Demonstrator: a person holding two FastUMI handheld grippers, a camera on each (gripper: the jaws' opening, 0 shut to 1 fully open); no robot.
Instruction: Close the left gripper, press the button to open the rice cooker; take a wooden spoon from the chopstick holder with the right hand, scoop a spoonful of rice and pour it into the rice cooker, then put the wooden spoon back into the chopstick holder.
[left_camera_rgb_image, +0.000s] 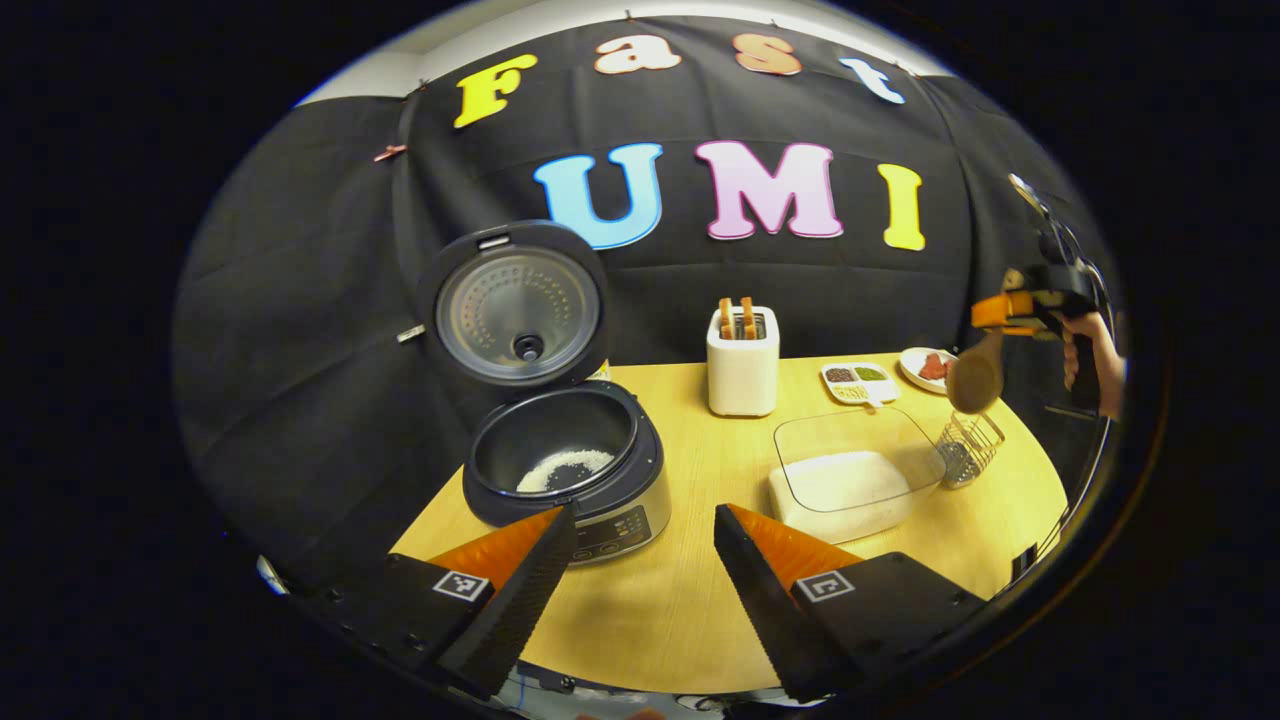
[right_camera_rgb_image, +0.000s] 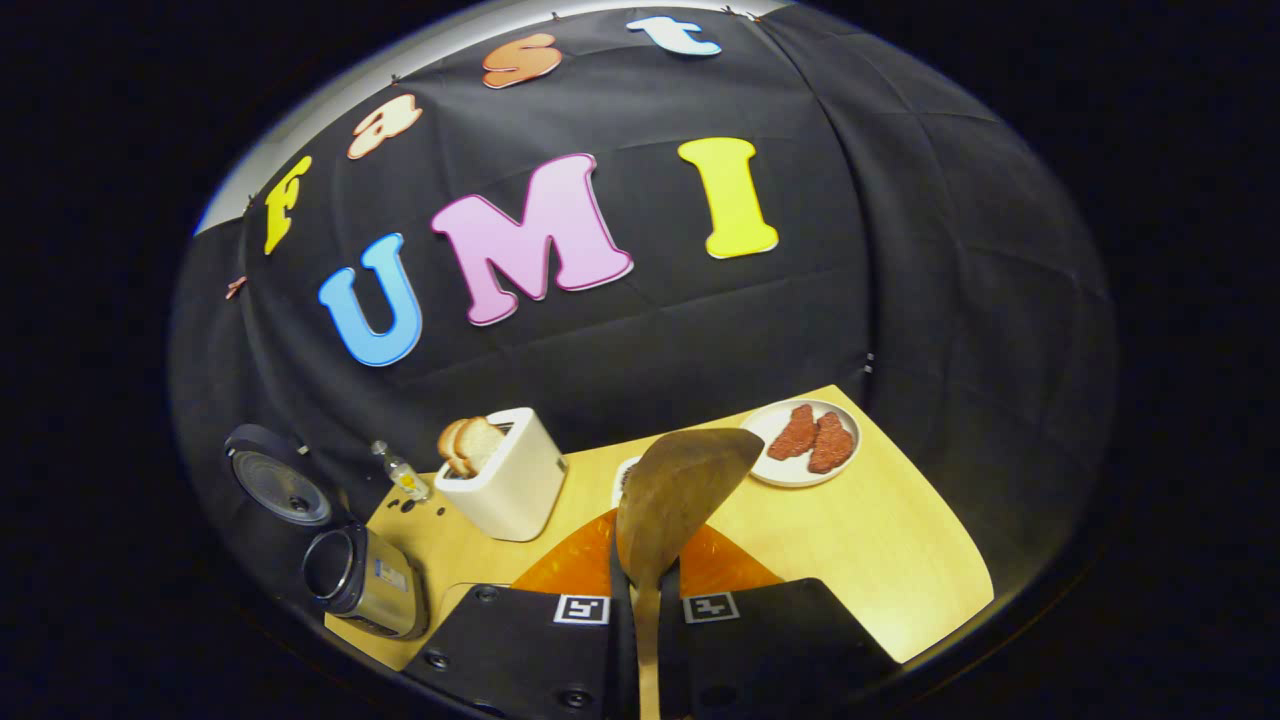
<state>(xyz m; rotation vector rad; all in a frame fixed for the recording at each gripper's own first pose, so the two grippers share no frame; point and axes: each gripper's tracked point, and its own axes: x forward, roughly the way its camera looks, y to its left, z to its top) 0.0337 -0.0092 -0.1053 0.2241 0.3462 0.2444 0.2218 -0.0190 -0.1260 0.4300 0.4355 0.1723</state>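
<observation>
We see a yellow wooden table (left_camera_rgb_image: 690, 600) with a round edge, and a black cloth wall (left_camera_rgb_image: 300, 300) hangs behind it. In the left gripper view, the rice cooker (left_camera_rgb_image: 565, 470) sits at about 9 o'clock on the table. Its lid (left_camera_rgb_image: 515, 305) stands up open, and a little white rice (left_camera_rgb_image: 565, 468) lies inside the pot. The left gripper (left_camera_rgb_image: 640, 580) waits low in front of the cooker with its two fingers wide apart, and they hold nothing.

A white toaster (left_camera_rgb_image: 743, 360) with bread in it stands at 12 o'clock. A clear box of rice (left_camera_rgb_image: 850, 475) sits at about 2 o'clock, and the wire chopstick holder (left_camera_rgb_image: 968, 448) stands just beside it at 3 o'clock. Behind them are a small dish of seeds (left_camera_rgb_image: 858, 382) and a plate of meat (left_camera_rgb_image: 925, 367).

The right gripper (right_camera_rgb_image: 645, 590) has its fingers squeezed on the handle of the wooden spoon (right_camera_rgb_image: 680, 490). In the left gripper view, the spoon's bowl hangs in the air just above the chopstick holder.
</observation>
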